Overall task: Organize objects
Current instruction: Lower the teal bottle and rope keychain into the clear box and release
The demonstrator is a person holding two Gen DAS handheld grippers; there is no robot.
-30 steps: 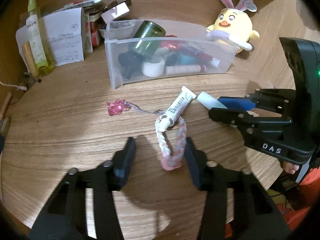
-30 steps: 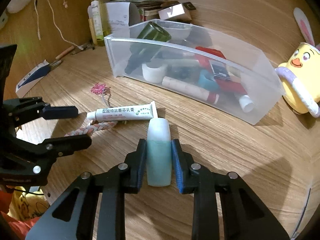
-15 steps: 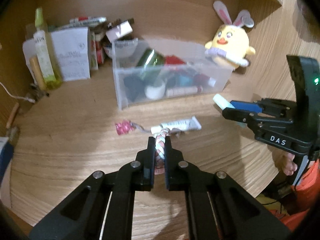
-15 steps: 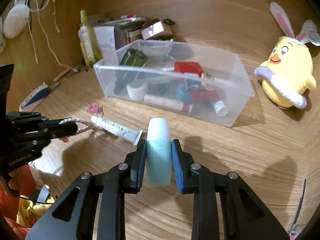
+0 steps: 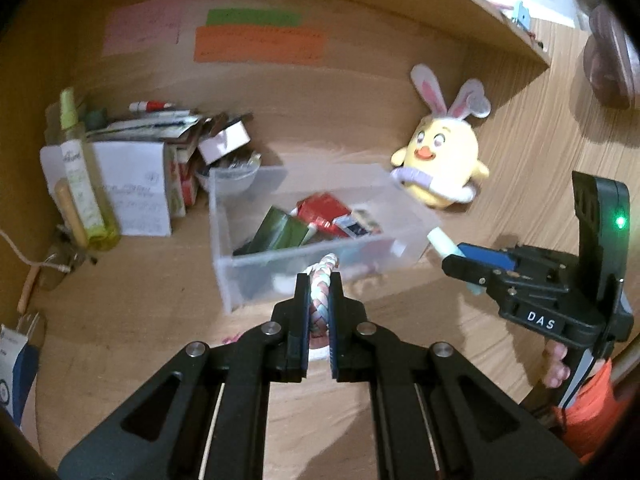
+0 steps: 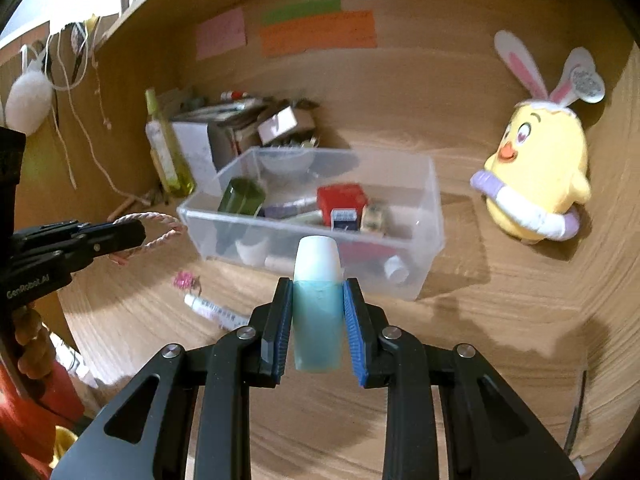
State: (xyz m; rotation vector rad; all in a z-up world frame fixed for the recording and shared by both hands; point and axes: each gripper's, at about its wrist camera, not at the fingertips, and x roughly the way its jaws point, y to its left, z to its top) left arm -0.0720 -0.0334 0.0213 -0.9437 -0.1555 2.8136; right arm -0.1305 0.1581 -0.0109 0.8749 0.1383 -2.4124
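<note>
We count two grippers, each clenched on one item. The left gripper [image 5: 318, 284] has its jaws closed on one braided bracelet [image 5: 320, 300], pink, white and pale blue, held above the counter [image 5: 120, 320]; the loop's far end pokes out past the fingertips. The right gripper [image 6: 318, 292] grips one teal tube [image 6: 318, 320] with a white cap, held upright between blue pads and clear of the counter.

On the counter below lie two loose items: one white ointment tube [image 6: 218, 313] with printed lettering, and one small pink charm [image 6: 185, 280] just beyond it.

Further back stands one clear plastic bin [image 6: 430, 216], open-topped. Inside we note one dark green bottle [image 6: 242, 198] lying tilted, one red box [image 6: 342, 200], one roll of white tape [image 6: 252, 250] and several slim tubes; the remaining contents overlap and blur, so we give no full count.

Right of the bin sits one yellow chick plush [image 6: 538, 176] with rabbit ears. Left of it stand one yellow-green bottle [image 6: 164, 148] and a stack of boxes and papers [image 5: 160, 148], too cluttered to count. Three coloured paper notes [image 6: 316, 32] are fixed to the back panel.
</note>
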